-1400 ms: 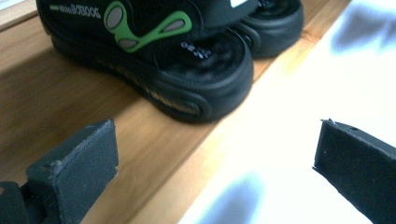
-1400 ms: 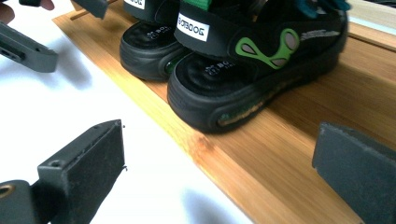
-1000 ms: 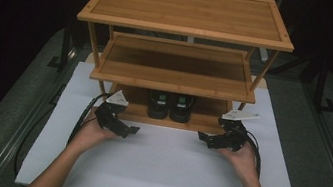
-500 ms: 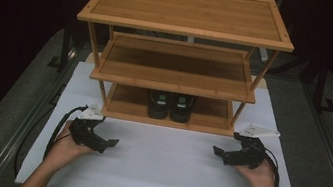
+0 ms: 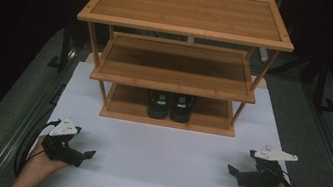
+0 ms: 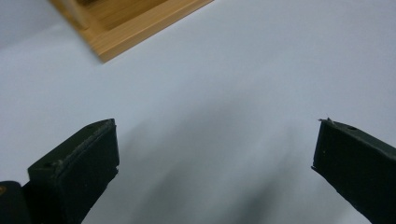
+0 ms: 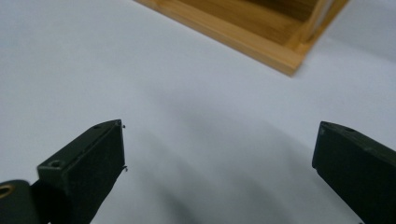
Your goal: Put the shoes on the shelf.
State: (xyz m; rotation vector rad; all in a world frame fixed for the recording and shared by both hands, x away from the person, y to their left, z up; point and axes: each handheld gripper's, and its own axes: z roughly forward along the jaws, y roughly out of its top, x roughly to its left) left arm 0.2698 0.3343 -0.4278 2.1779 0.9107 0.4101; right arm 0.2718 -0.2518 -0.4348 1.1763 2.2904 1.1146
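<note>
A three-tier bamboo rack [image 5: 179, 65] stands at the back of the white table [image 5: 163, 164]. A pair of black shoes [image 5: 170, 106] sits on its bottom shelf, toes toward me. My left gripper [image 5: 86, 154] rests low at the table's front left, open, nothing between its jaws; its own view [image 6: 215, 154] looks over bare white surface toward a corner of the rack [image 6: 126, 28]. My right gripper [image 5: 233, 171] sits at the front right, open and empty too; in its view [image 7: 219, 154] the rack's base corner [image 7: 261, 37] lies ahead.
Black cables [image 5: 27, 147] loop off the left gripper along the table's left edge. Grey floor and dark stands [image 5: 64, 42] flank the table. White surface stretches between the two grippers and the rack.
Both hands have drawn back from the rack's bottom shelf toward the front edge and spread outward, left to the left, right to the right. The shoes stay on the shelf.
</note>
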